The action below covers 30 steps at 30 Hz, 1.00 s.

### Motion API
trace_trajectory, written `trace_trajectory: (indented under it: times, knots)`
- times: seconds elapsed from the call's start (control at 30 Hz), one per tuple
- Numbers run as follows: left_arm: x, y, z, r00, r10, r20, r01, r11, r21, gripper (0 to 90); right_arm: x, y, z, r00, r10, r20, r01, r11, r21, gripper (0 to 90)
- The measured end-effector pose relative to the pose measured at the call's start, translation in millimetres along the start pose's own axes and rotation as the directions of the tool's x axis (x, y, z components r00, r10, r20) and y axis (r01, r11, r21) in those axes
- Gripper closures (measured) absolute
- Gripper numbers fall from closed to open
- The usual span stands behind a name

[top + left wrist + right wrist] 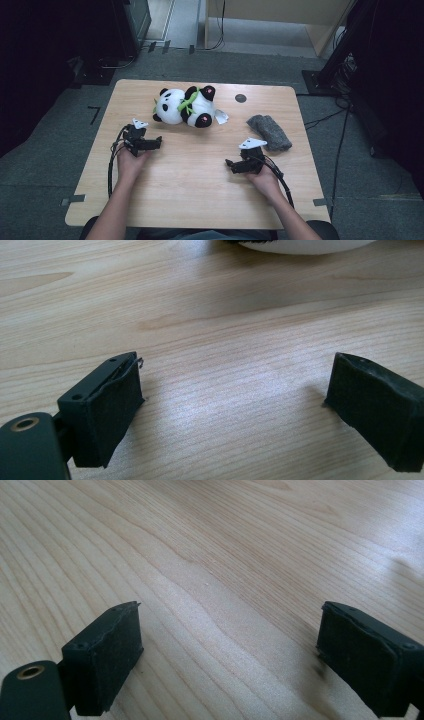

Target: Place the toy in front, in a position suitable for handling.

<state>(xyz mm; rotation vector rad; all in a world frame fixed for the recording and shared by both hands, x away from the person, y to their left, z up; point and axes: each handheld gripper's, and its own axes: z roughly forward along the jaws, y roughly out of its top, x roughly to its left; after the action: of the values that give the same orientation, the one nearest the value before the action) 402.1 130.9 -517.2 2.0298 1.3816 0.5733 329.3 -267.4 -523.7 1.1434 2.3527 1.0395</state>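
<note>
You're right at the start, both hands resting on the worktop (200,175) with left gripper (150,143) and right gripper (234,165) fingers released and empty, so next reach the left one up-right toward the plush panda (182,106) lying at the far middle.

Dim high view, dark surroundings, soft glare on wood, sharp close-ups

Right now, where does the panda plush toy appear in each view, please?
High view: the panda plush toy lies on its side at the table's far middle, beyond the left gripper.
Left gripper view: its white underside sits at the top edge.
Right gripper view: not in this picture.
Shared landmark: the wooden table.
</note>
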Motion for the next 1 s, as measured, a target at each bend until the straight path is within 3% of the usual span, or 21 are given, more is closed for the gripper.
trace_trajectory:
  times: [0.2,0.33,0.57,0.63,0.97,1.0]
  knots:
    - [0.0,-0.3,-0.2,1.0000,0.001,0.001,-0.001,1.0000,0.000,7.3,0.6,-1.4,-1.5,1.0000,0.008,0.006,-0.008,1.000,0.001,10.6]
    - [1.1,-2.6,-2.5,0.9990,0.033,0.031,-0.033,0.9994,-0.001,7.2,0.7,-1.4,-1.6,0.9999,0.008,0.006,-0.008,1.000,0.002,10.6]
    - [1.1,-3.1,-3.4,0.9985,0.039,0.038,-0.039,0.9992,-0.009,8.9,0.7,-1.4,-1.6,0.9999,0.008,0.007,-0.008,1.000,0.001,10.6]
    - [1.2,-3.4,-4.2,0.9984,0.039,0.040,-0.038,0.9992,-0.015,14.0,0.8,-1.4,-1.6,0.9999,0.009,0.007,-0.009,1.000,0.001,10.6]
    - [1.5,-2.0,-5.5,0.9982,0.038,0.046,-0.038,0.9993,-0.001,15.7,1.0,-1.2,-1.7,0.9993,0.028,0.024,-0.027,1.000,-0.009,14.5]
    - [1.9,-1.5,-5.8,0.9978,0.023,0.063,-0.023,0.9997,-0.003,15.7,0.9,-1.1,-1.6,0.9988,0.036,0.032,-0.036,0.999,-0.013,15.2]
